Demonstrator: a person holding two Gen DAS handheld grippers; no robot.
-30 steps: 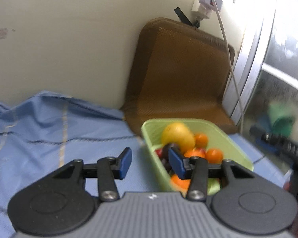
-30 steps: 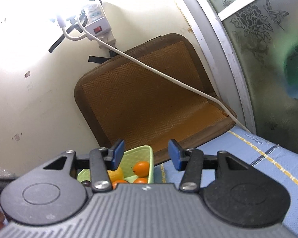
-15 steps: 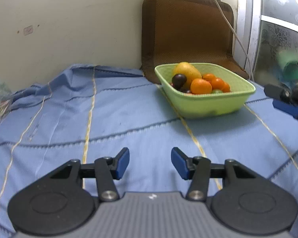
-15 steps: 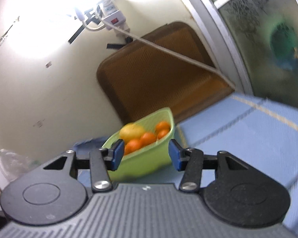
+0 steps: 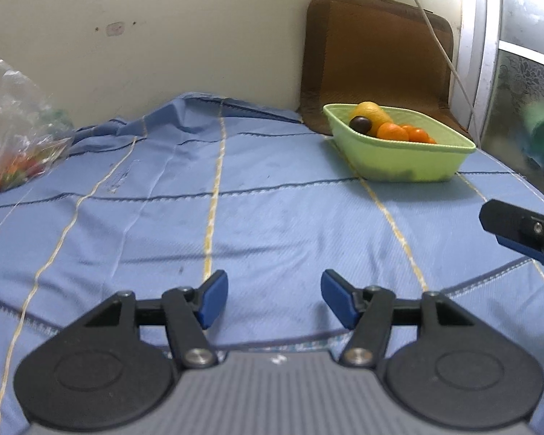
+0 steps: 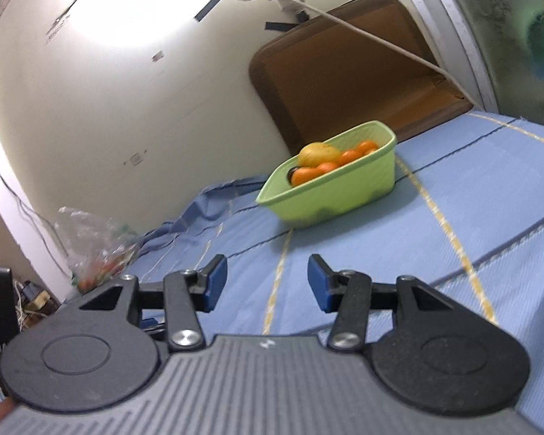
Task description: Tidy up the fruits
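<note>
A light green basket (image 5: 406, 161) stands at the far right of the blue cloth, also in the right wrist view (image 6: 330, 199). It holds a yellow fruit (image 5: 370, 112), a dark round fruit (image 5: 361, 123) and several oranges (image 5: 393, 132). My left gripper (image 5: 273, 299) is open and empty, low over the cloth, well short of the basket. My right gripper (image 6: 263, 286) is open and empty; one of its fingers (image 5: 518, 230) shows at the right edge of the left wrist view.
A blue cloth with yellow stripes (image 5: 214, 199) covers the surface. A clear plastic bag with colourful contents (image 5: 14, 137) lies at the far left by the wall. A brown cushion (image 5: 377, 58) leans on the wall behind the basket, with a white cable (image 5: 439, 43) across it.
Both grippers have pulled back from the basket, which now looks smaller and farther. Both stay open and empty. The plastic bag has come into view.
</note>
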